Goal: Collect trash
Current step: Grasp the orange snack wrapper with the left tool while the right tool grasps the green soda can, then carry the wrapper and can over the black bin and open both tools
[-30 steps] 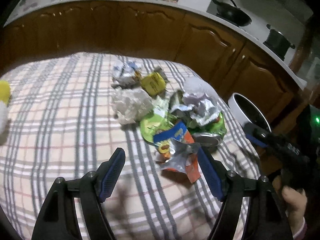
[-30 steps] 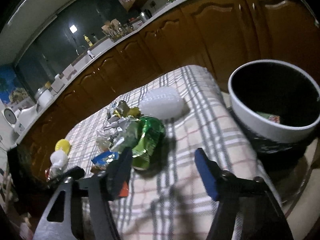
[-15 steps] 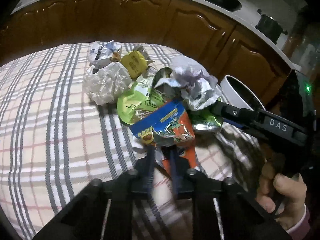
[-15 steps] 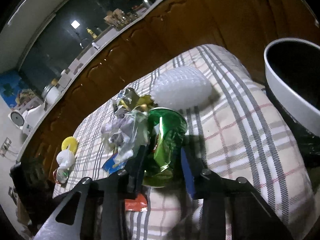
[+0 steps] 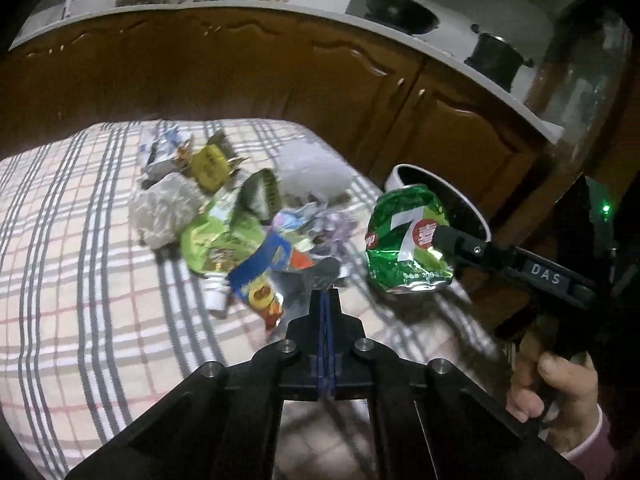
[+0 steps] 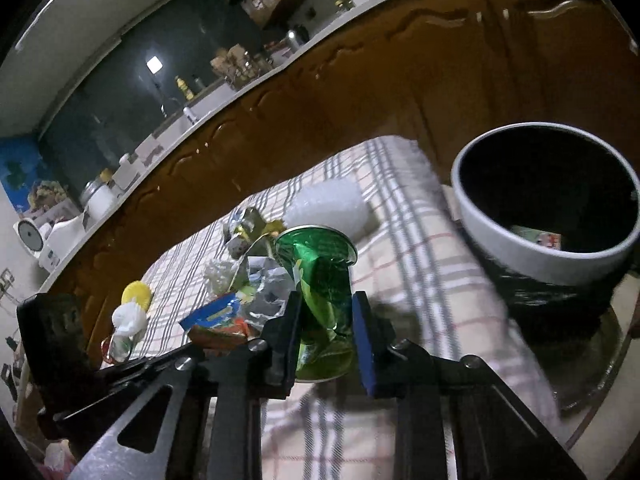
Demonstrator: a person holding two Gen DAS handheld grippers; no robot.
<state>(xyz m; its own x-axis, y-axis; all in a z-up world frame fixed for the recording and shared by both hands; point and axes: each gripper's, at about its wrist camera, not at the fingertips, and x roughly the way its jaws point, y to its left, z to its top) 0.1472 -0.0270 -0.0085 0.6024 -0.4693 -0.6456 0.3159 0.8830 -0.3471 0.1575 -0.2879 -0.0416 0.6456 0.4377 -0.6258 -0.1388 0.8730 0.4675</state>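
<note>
A pile of trash (image 5: 240, 216) lies on a checked tablecloth (image 5: 80, 280): crumpled paper, foil and snack wrappers. My left gripper (image 5: 325, 298) is shut on the corner of an orange and blue snack wrapper (image 5: 264, 276), lifted a little. My right gripper (image 6: 326, 320) is shut on a crushed green can (image 6: 320, 280), which also shows in the left wrist view (image 5: 404, 240), held above the table near a white-rimmed bin (image 6: 560, 256). The bin holds one wrapper.
Brown cabinets (image 5: 280, 76) with a counter run behind the table. A white foam net (image 6: 328, 208) lies at the table's far edge. A yellow and white object (image 6: 130, 308) stands at the left. The bin sits beyond the table's right edge.
Both grippers closed: the left on the snack wrapper, the right on the green can. The can has been lifted off the pile toward the bin.
</note>
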